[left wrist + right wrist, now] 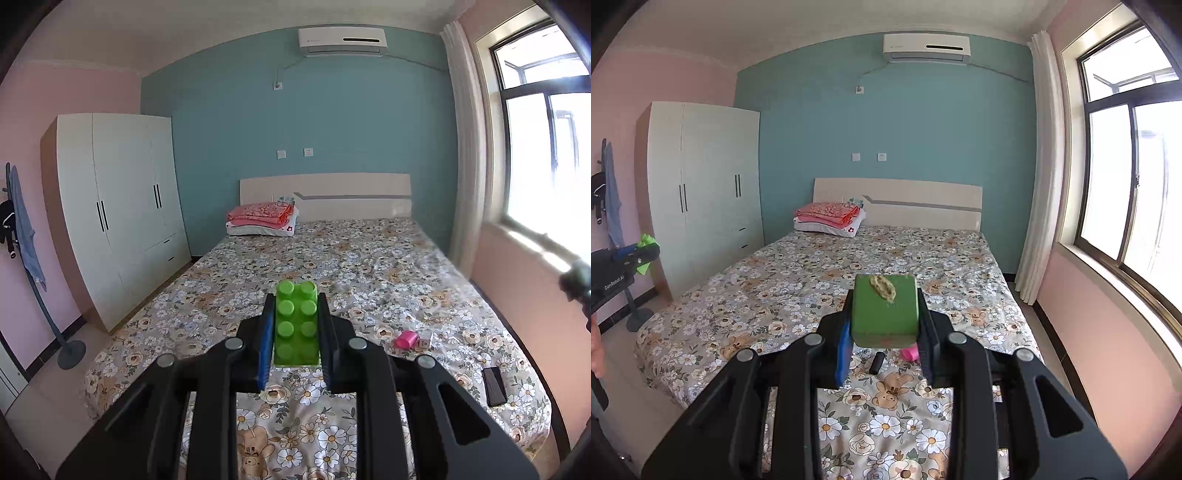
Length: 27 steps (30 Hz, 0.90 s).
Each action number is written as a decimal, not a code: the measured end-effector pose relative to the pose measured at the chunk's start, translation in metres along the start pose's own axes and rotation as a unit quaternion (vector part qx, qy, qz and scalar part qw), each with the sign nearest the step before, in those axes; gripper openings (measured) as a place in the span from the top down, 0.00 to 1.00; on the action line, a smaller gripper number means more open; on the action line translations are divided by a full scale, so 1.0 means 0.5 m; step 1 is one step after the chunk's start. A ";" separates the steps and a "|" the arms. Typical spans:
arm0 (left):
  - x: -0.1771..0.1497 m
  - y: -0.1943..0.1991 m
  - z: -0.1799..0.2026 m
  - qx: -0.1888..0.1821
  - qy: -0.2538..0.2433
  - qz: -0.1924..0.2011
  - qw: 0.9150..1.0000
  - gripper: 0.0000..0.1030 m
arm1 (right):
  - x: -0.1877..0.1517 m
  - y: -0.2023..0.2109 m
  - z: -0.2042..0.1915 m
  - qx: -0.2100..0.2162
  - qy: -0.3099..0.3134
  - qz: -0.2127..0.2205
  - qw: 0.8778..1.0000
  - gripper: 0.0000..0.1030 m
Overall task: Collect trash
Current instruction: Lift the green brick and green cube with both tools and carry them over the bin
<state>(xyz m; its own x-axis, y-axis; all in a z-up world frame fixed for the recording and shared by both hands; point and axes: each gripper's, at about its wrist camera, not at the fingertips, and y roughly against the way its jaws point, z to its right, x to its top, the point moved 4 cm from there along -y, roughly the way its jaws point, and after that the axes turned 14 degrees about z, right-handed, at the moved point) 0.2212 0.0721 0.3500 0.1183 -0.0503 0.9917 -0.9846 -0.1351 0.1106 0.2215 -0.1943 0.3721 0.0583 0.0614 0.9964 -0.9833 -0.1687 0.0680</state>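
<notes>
My left gripper (295, 314) is shut on a bright green studded toy brick (296, 325) and holds it above the foot of the bed. My right gripper (884, 314) is shut on a dark green block (884, 314) with a pale crusty smear on its top face. The left gripper with its brick also shows at the left edge of the right wrist view (631, 254). A small pink cup (405, 339) lies on its side on the floral sheet, next to a small white box (424, 339). A short black cylinder (877, 362) lies on the sheet below the dark green block.
The bed (369, 266) with a floral sheet fills the middle. Folded pink bedding (260, 216) sits by the headboard. A black phone (495, 386) lies near the bed's right front edge. A white wardrobe (118, 206) stands left, a coat stand (26, 236) far left, a window (1126, 173) right.
</notes>
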 end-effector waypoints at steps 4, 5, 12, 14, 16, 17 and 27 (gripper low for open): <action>-0.037 0.037 0.001 -0.015 -0.009 -0.001 1.000 0.77 | -0.036 0.058 -0.003 0.018 0.001 -0.001 1.000 0.70; -0.053 0.044 0.002 -0.020 -0.009 -0.003 1.000 0.77 | -0.052 0.067 -0.006 0.024 -0.001 -0.003 1.000 0.70; -0.236 0.049 0.012 -0.051 -0.012 -0.053 0.997 0.77 | -0.249 0.081 -0.048 0.062 0.006 -0.056 0.996 0.70; -0.299 0.041 0.013 -0.060 -0.009 -0.077 0.995 0.77 | -0.316 0.079 -0.065 0.072 0.009 -0.076 0.994 0.70; -0.363 0.041 0.013 -0.068 -0.007 -0.099 0.993 0.77 | -0.379 0.075 -0.080 0.084 0.007 -0.097 0.992 0.70; -0.397 0.041 0.013 -0.072 -0.007 -0.109 0.991 0.77 | -0.409 0.077 -0.089 0.087 0.006 -0.105 0.991 0.70; -0.706 0.040 0.037 -0.118 -0.021 -0.222 0.968 0.77 | -0.705 0.083 -0.173 0.116 0.028 -0.207 0.971 0.70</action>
<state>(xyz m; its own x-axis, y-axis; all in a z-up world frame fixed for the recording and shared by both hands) 0.1623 0.0690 0.0010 0.5372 -0.0797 0.8397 -0.8365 0.0773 0.5425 0.1453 -0.1381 0.0191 0.4253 0.2238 0.8770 -0.8117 -0.3343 0.4789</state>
